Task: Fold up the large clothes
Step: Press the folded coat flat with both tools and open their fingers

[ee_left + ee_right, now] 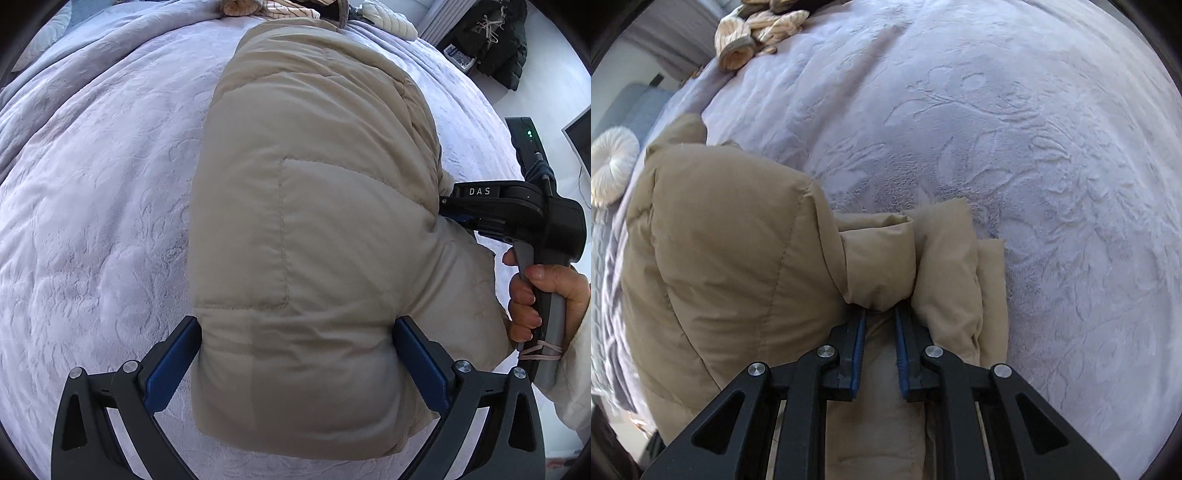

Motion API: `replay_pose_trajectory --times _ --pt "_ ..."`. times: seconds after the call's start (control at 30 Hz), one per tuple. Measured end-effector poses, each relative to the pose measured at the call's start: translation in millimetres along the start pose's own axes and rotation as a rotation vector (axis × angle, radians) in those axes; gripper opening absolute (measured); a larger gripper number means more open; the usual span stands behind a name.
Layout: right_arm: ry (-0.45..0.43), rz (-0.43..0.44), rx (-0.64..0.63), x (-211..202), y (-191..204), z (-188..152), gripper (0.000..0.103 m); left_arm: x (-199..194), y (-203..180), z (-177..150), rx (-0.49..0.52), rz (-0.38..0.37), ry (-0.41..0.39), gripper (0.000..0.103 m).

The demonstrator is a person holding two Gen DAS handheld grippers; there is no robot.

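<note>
Right wrist view: one right claw [880, 314] pinches one beige puffer jacket [738, 258]; left claw [297, 332] gapes.

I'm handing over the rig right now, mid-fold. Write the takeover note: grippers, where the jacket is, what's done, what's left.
Left gripper: jaws wide, straddling the near end of the beige puffer jacket; pads touch its sides, no firm clamp visible.
Right gripper: nearly closed, pinching a fold of jacket at its right edge.
Jacket: lies on the lilac bedspread, already folded into a narrow bundle.
Left: tuck in that right-side flap, then probably fold end to end.
</note>
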State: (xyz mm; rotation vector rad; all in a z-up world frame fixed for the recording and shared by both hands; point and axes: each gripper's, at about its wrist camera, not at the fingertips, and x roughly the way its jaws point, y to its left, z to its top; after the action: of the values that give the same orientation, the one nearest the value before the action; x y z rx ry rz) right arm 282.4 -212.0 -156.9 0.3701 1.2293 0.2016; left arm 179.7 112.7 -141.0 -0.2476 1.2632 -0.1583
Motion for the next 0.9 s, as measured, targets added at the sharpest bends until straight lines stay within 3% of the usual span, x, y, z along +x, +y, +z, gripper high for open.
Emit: replay_pose_trajectory --times 0.43,0.9 --pt "-0.03 -0.026 -0.004 -25.0 10.6 -2.3 0.019 3.4 5.0 3.0 -0.012 0.004 0.024 0.102" --pt "-0.043 -0.001 0.017 -87.4 11.5 -54.0 0.025 -24.6 0.6 3.3 0.003 0.016 0.021 0.102"
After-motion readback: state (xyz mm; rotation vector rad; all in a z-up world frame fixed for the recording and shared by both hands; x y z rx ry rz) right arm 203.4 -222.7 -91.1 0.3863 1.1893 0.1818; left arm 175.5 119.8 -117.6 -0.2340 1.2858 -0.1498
